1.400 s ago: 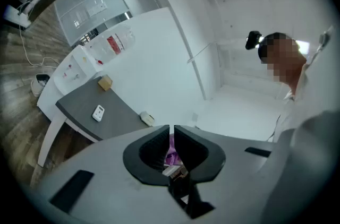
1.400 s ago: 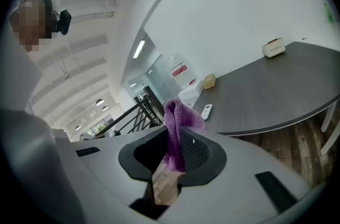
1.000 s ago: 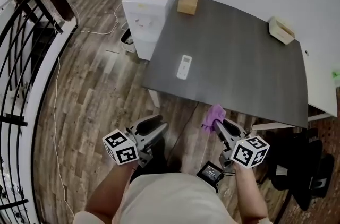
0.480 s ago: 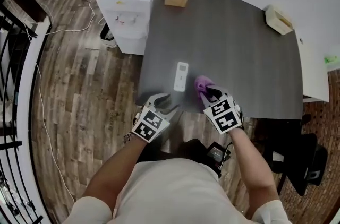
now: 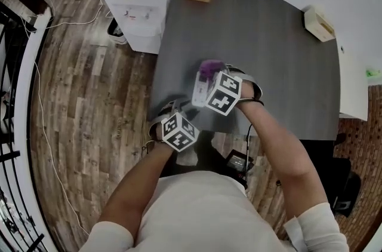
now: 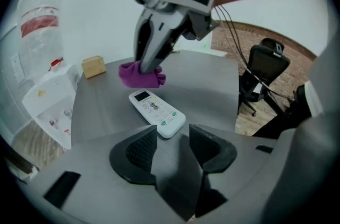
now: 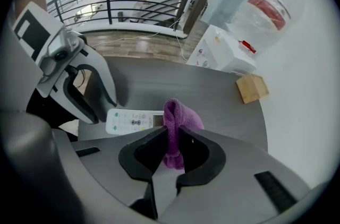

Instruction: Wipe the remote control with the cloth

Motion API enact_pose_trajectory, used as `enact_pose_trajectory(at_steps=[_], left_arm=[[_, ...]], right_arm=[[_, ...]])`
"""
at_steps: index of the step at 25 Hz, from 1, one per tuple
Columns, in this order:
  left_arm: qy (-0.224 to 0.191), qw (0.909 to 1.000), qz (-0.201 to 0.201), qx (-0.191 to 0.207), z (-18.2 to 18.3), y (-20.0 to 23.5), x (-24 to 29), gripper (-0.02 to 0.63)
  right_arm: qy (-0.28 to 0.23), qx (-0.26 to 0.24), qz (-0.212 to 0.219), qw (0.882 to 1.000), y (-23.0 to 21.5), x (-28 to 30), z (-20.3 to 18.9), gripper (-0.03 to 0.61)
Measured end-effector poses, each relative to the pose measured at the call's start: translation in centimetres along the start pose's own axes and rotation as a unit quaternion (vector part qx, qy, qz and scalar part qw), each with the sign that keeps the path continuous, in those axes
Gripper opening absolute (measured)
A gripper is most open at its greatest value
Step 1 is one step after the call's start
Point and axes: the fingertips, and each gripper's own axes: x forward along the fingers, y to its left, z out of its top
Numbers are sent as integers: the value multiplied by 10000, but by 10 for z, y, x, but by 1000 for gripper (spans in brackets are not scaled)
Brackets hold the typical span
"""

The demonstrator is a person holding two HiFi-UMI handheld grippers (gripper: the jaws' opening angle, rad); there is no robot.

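Right gripper [image 7: 169, 151]: clenched on purple cloth [image 7: 178, 117], frame centre.
Left gripper [image 6: 172, 146]: jaws released, just opening, nothing gripped.
Remote control [image 6: 156, 112]: flat on table [image 6: 212, 85], ahead of left jaws.

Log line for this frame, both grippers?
right gripper: shut on purple cloth, at display end of remote control | left gripper: jaws just opening, nothing between, remote control just ahead | remote control: flat on grey table
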Motion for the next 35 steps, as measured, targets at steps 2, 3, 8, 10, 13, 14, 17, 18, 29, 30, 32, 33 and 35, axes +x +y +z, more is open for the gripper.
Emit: enact_pose_trajectory(at_steps=[2,3,8,10,13,14,17,18,29,30,32,33,35], left_arm=[[148,9999,-17,41,-2,1,7,189],[205,9998,-30,21,-4,1,11,189],[230,9996,-99,-158,-8,2,15,176],[221,9995,-81,-191,-8,3,15,176],[245,9993,-71,-268,-9,2,15,176],[255,9992,-62,-305,-9,2,15,176],[247,9990,-38,-369,-9,3,15,176],[237,9990,-41,-373,-9,3,15,176],[182,9971,-376,-636,-12,3,11,176],[102,9950,-514,-845,-11,3,9,176],[-134,9866,-819,-1408,-7,3,3,176],[-245,9802,-956,-1717,-4,5,1,176],[-380,9658,-1166,-2283,2,12,3,176]], right_arm=[[158,-276,88,9995,2,13,5,66],[214,-371,177,9989,9,18,5,66],[-79,-233,659,9975,58,9,12,63],[-169,-217,714,9971,73,3,11,63],[-359,171,934,9948,94,-7,8,63],[-436,339,1039,9931,101,-11,9,63],[-549,800,1331,9863,118,-19,7,63],[-582,1046,1472,9818,122,-20,5,63],[-1394,3141,3213,8824,128,-63,-7,63],[-1521,3220,3067,8827,118,-66,-10,63],[-1673,3469,2600,8855,94,-63,-21,63],[-1696,3634,2381,8846,83,-57,-26,63],[-1648,4028,2123,8749,70,-39,-37,63]])
